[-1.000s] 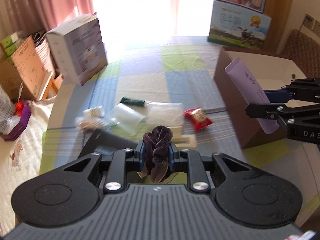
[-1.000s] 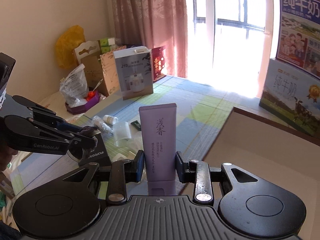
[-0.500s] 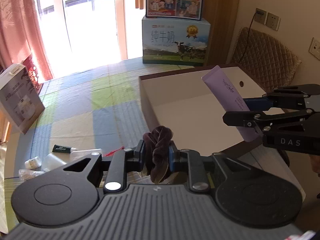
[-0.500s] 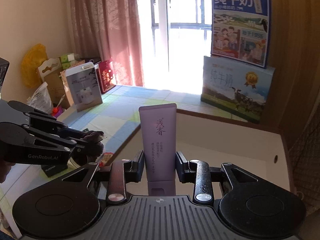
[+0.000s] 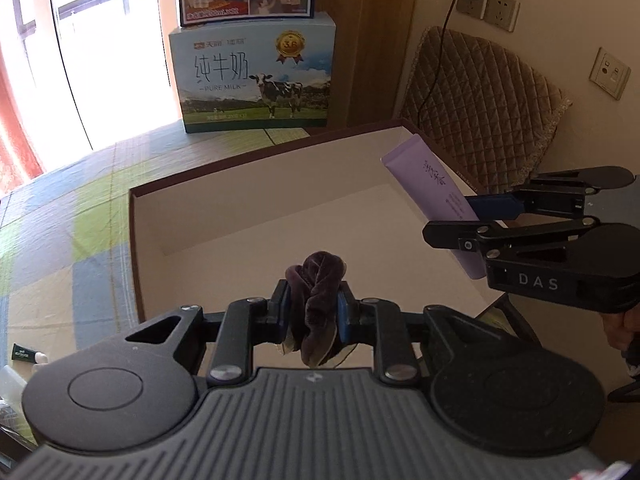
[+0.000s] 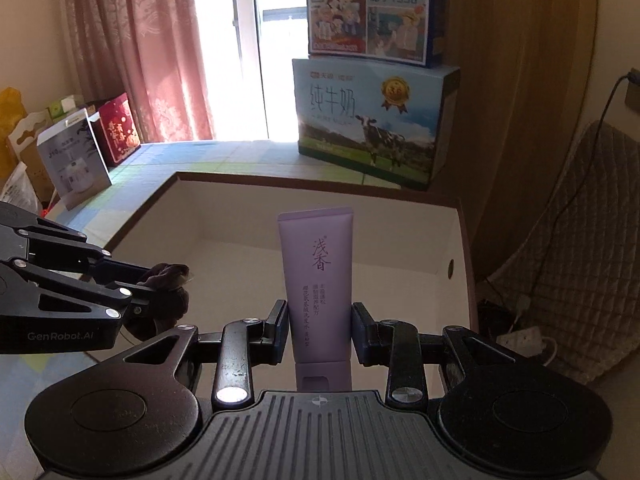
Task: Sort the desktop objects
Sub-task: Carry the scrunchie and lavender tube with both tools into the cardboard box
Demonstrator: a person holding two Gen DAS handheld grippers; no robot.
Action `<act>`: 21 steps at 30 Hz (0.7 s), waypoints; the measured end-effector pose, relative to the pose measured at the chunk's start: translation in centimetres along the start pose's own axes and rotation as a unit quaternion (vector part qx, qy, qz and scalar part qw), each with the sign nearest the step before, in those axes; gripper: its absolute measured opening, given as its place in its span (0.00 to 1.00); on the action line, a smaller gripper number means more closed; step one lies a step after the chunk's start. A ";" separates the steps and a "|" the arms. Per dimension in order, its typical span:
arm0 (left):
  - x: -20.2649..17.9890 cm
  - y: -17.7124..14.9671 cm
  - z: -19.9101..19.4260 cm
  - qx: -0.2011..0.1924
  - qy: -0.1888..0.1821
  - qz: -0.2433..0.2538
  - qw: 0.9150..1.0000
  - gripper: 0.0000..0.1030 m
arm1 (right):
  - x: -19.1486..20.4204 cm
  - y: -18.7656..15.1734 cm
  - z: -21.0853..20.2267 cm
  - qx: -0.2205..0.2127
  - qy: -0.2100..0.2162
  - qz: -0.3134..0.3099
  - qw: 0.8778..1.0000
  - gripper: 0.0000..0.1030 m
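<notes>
Now over the open cardboard box (image 5: 256, 216), both tools at once. Left hand-held gripper (image 5: 312, 312) clamped on a dark purple velvet scrunchie (image 5: 318, 280), fabric bulging above and hanging below the blue pads (image 5: 285, 312). Same scrunchie seen from the right wrist view at nine o'clock, pinched at the tip of the left tool, above the box's near left corner. Right hand-held gripper (image 6: 320, 320) closed on a lilac tube (image 6: 318, 280), held upright by its lower half, crimped end up, cap end down toward the camera. From the left wrist view, that tube at two o'clock, tilted, its crimped end leaning toward eleven o'clock over the box's right wall. Box interior pale, no contents visible, dark brown rim, set on the bench with a blue, green and cream checked cloth (image 5: 60, 240). Beyond the box at twelve o'clock, a milk carton case (image 5: 252, 80) with a cow picture, a second printed box stacked on top. At eight o'clock in the left view, a small dark green tube (image 5: 26, 354) lying on the cloth. At nine to ten o'clock in the right view, a white appliance box (image 6: 74, 164) and a red box (image 6: 118, 130) by the pink curtain (image 6: 136, 52). Quilted chair back (image 5: 480, 112) at two o'clock beyond the box.
</notes>
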State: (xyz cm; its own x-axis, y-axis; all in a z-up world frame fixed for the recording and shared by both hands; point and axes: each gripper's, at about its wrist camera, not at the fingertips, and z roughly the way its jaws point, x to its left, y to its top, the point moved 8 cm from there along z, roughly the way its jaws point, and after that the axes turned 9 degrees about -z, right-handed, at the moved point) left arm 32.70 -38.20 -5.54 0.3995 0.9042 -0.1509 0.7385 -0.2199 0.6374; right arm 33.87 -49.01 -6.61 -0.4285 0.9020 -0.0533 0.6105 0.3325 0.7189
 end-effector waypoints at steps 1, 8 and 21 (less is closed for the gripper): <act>-0.4 0.1 0.7 0.006 0.000 0.001 1.000 0.19 | -0.4 -0.2 0.4 0.006 0.001 0.004 1.000 0.29; -1.1 0.2 5.4 0.056 0.007 -0.021 0.998 0.19 | -1.7 -1.4 3.4 0.056 0.009 0.024 0.998 0.29; -0.6 -1.6 10.9 0.148 0.017 -0.062 0.987 0.22 | -2.0 -3.5 7.3 0.153 0.024 0.025 0.988 0.29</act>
State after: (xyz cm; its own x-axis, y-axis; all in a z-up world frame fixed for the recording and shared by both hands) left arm 37.18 -42.40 -14.74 0.2806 0.9418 -0.1852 0.9093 -0.1990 0.3655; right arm 37.47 -49.97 -14.11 -0.4190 0.9078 0.0152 0.8017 0.3621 0.4756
